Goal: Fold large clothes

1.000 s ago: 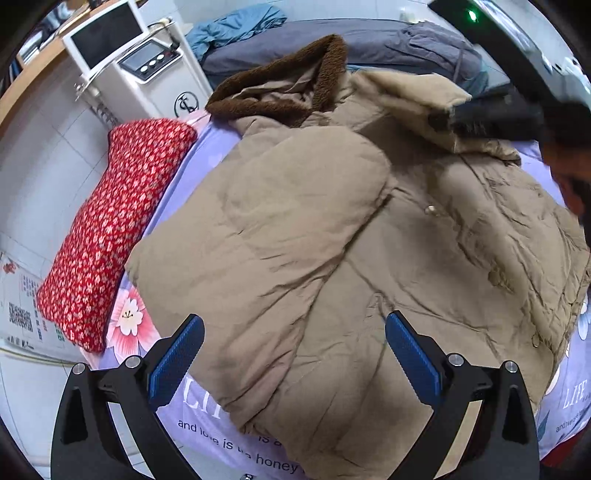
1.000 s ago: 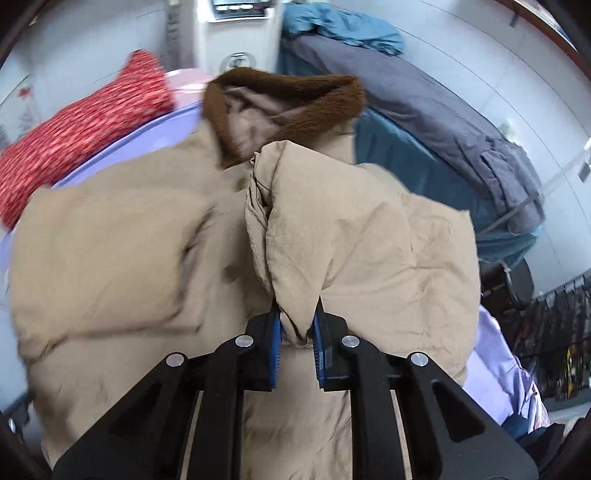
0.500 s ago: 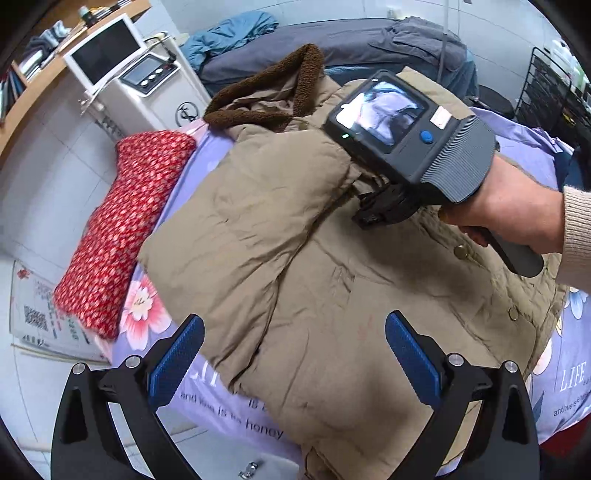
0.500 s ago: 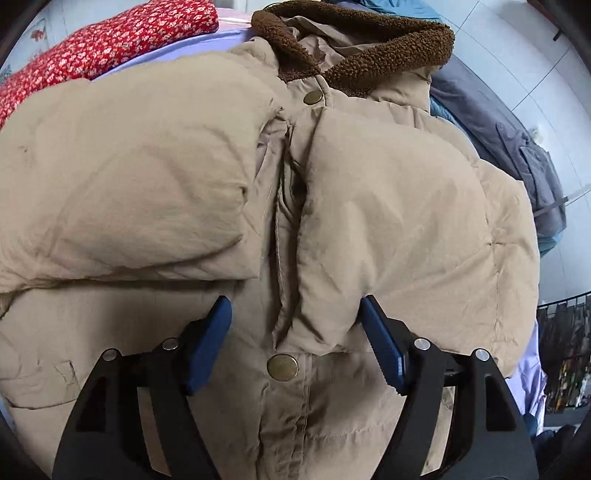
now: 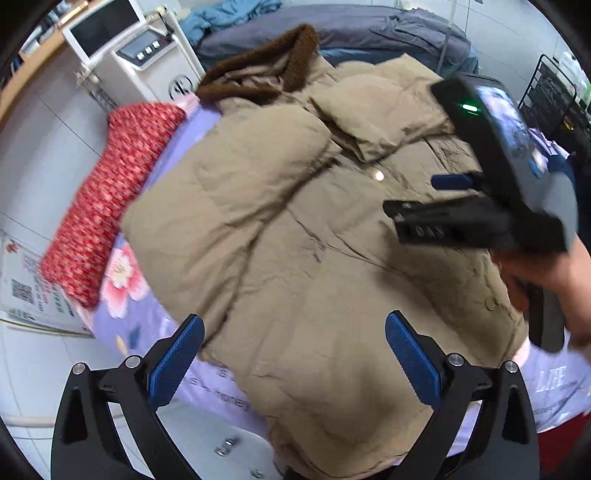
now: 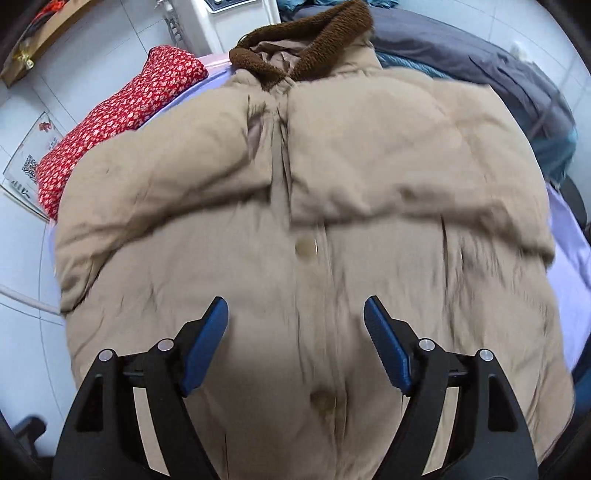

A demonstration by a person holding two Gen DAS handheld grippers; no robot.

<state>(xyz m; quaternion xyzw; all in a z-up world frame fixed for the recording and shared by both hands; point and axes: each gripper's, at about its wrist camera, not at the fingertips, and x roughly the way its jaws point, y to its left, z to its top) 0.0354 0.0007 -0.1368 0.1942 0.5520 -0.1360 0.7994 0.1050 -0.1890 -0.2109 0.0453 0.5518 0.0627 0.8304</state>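
A tan padded coat (image 5: pixel 295 236) with a brown fleece collar (image 5: pixel 266 70) lies front up on the bed, both sleeves folded across its chest. From the right wrist the same coat (image 6: pixel 314 206) fills the view, collar (image 6: pixel 306 48) at the far end. My left gripper (image 5: pixel 293 350) hangs open above the coat's lower left hem with nothing between its pads. My right gripper (image 6: pixel 295 339) hovers over the button placket below the sleeves; its jaws are opening and hold nothing. In the left wrist view the right gripper (image 5: pixel 421 199) sits at the right, held by a hand (image 5: pixel 543 280).
A red floral pillow (image 5: pixel 110 192) lies along the bed's left edge on a lilac flowered sheet (image 5: pixel 125 295). A white machine with a screen (image 5: pixel 122 48) stands behind it. Grey and blue bedding (image 5: pixel 369 29) is heaped at the bed's head. A black wire rack (image 5: pixel 554 92) stands at the right.
My right gripper let go of the right sleeve, which now lies across the coat's chest, then opened wide and drew back toward the hem. The left gripper shifted a little and stayed open.
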